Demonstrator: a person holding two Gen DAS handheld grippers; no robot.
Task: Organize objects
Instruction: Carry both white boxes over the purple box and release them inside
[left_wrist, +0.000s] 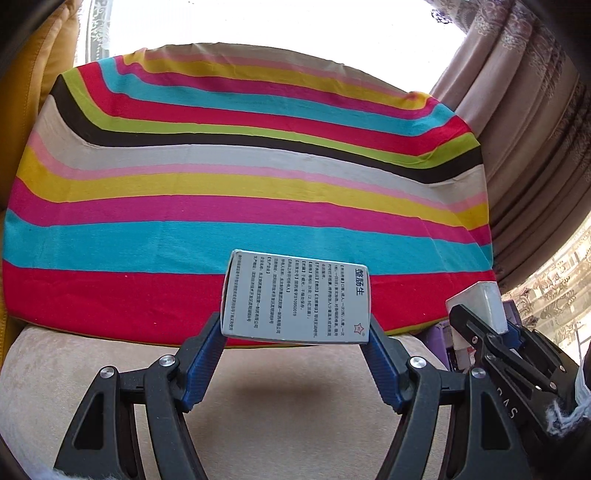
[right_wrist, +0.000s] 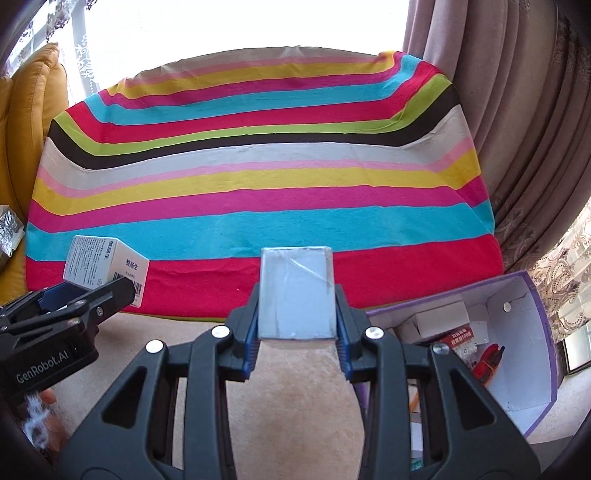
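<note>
My left gripper (left_wrist: 295, 332) is shut on a white medicine box (left_wrist: 295, 295) printed with black Chinese text, held above the beige sofa seat (left_wrist: 277, 406). The box also shows in the right wrist view (right_wrist: 105, 264), with the left gripper (right_wrist: 122, 291) at the left. My right gripper (right_wrist: 297, 325) is shut on a plain grey-white box (right_wrist: 295, 291) wrapped in tape. In the left wrist view that box (left_wrist: 480, 306) and the right gripper (left_wrist: 487, 332) are at the right edge.
A rainbow-striped cushion (right_wrist: 258, 177) stands against the sofa back ahead. A purple-edged open cardboard box (right_wrist: 517, 354) with small packages and a red item lies at the right. Curtains (right_wrist: 517, 110) hang right; a yellow leather cushion (right_wrist: 33, 110) and a foil object (right_wrist: 9, 229) are left.
</note>
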